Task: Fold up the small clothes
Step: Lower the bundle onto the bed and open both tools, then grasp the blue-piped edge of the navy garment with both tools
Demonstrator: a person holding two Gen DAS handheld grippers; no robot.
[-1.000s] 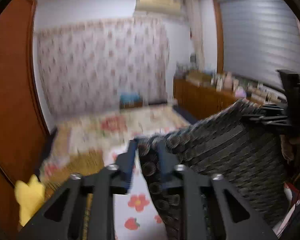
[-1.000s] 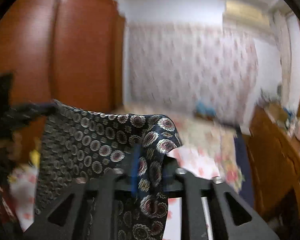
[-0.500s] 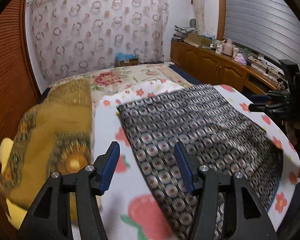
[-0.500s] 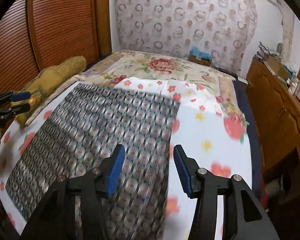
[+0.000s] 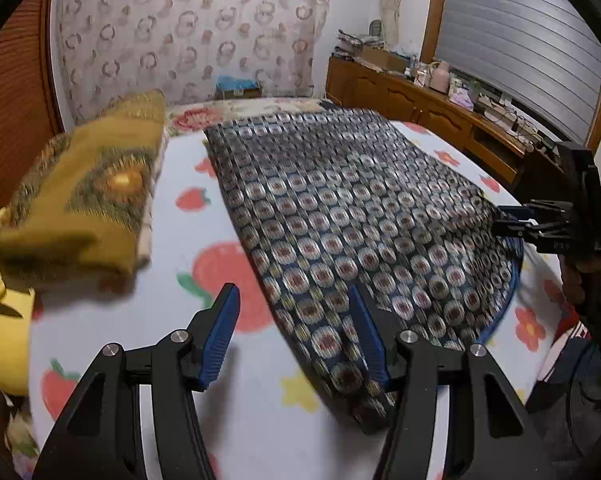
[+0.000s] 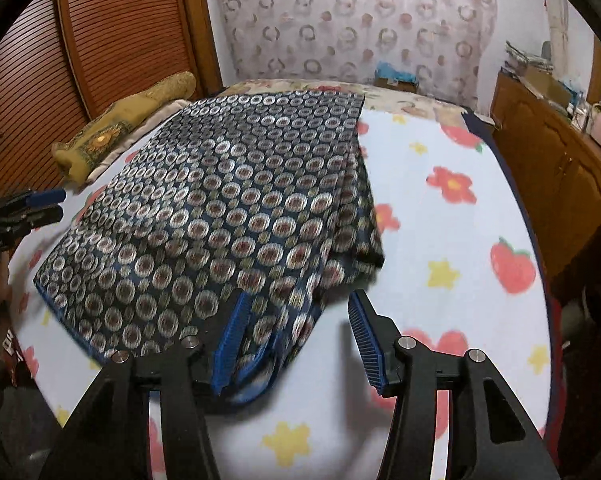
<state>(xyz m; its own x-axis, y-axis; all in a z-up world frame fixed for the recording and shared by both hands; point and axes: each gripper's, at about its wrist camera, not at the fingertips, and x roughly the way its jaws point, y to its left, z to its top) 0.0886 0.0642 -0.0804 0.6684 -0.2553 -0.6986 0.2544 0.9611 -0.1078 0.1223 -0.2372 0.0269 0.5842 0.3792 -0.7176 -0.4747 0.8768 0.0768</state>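
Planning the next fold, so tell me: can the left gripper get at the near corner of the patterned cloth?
Probably yes. The left gripper is open, the patterned cloth lies flat on the bed, and its near corner sits by one finger, uncovered.

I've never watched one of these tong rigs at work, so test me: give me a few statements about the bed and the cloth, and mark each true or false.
1. The dark circle-patterned cloth lies on the bed. True.
2. The left tongs are clamped on the cloth. False: they are open.
3. The right tongs are open. True.
4. The blanket under the cloth is plain grey. False: it is white with strawberries, flowers and stars.
5. A mustard-yellow patterned cloth lies on the cloth's left. True.
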